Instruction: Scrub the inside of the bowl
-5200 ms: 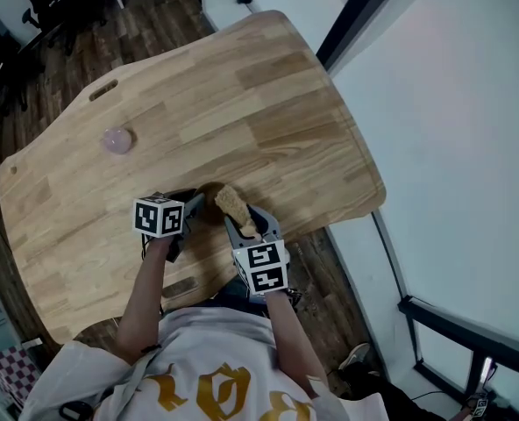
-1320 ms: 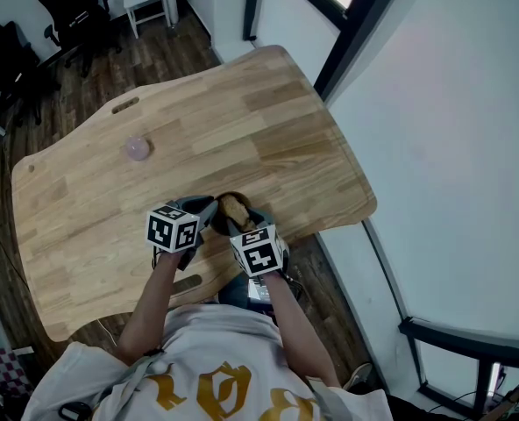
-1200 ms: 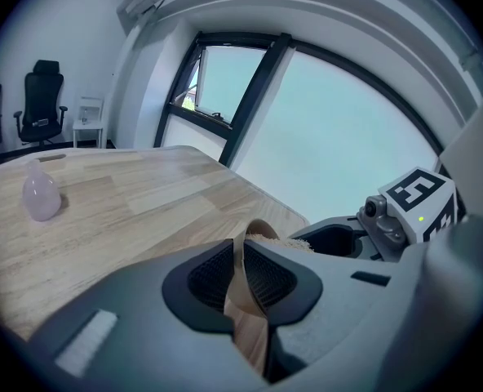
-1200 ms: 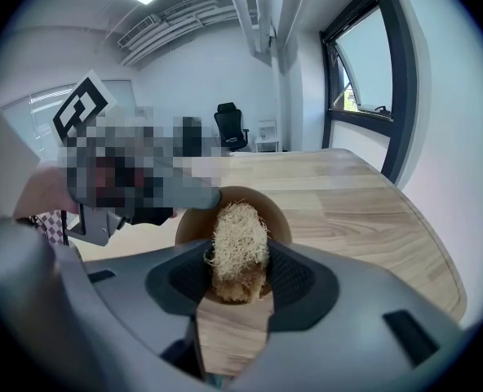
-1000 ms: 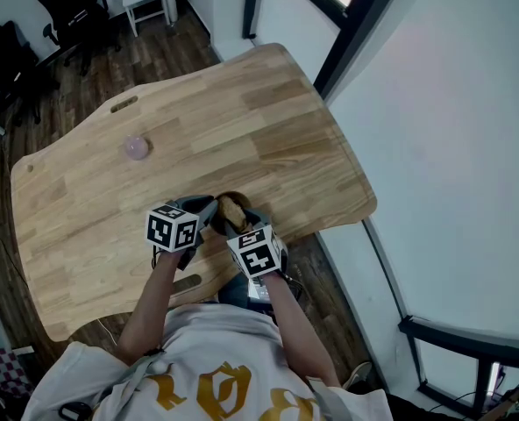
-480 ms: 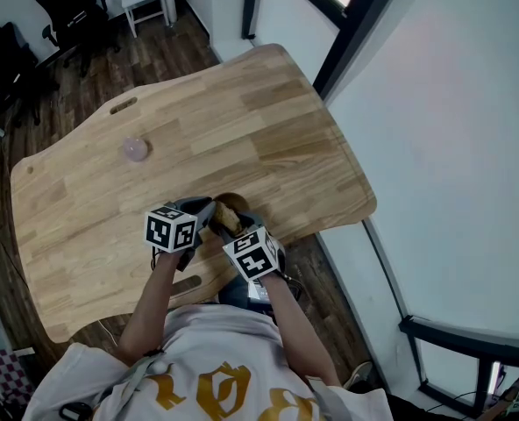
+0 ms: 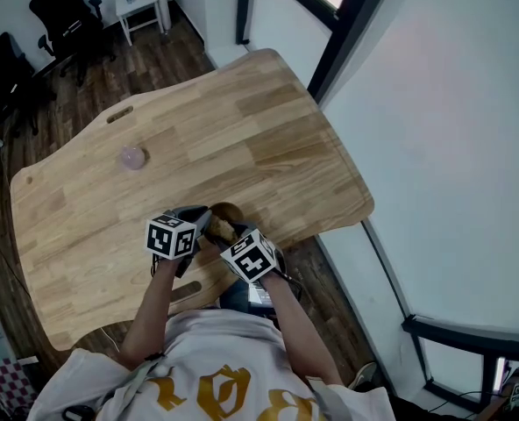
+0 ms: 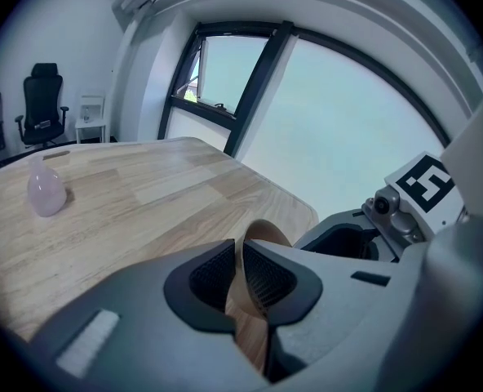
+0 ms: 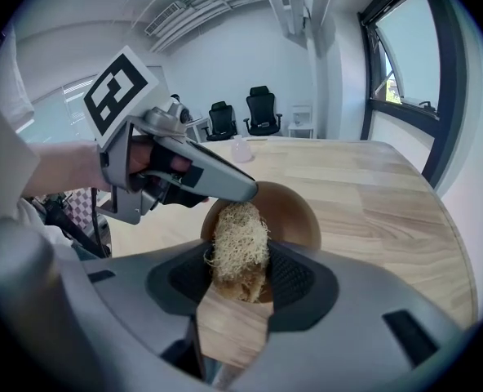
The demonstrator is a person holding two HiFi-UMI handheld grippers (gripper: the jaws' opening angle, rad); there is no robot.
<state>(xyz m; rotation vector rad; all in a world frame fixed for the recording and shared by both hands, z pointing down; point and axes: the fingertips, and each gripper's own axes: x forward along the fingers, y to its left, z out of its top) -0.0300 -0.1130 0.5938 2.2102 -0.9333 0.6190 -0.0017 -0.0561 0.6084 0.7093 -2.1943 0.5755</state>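
A small brown wooden bowl [image 9: 294, 211] sits near the table's near edge, seen also as the bowl [image 7: 227, 211] in the head view. My left gripper [image 8: 240, 274] is shut on the bowl's rim [image 8: 262, 232], its tip showing as the left gripper [image 9: 245, 191] at the bowl's left side. My right gripper [image 9: 240, 274] is shut on a straw-coloured loofah scrubber [image 9: 241, 243], whose far end lies inside the bowl against its near wall. In the head view the right gripper [image 7: 233, 235] covers most of the bowl.
A wooden table [image 7: 242, 139] carries a small pink translucent object [image 7: 133, 157] at the far left, the pink object [image 8: 45, 193] in the left gripper view. The table edge [image 7: 321, 231] runs just right of the bowl. Office chairs [image 9: 262, 109] stand beyond the table.
My right gripper has pushed the scrubber down and to the left inside the bowl. The left gripper stays clamped on the rim. The bowl has not shifted.
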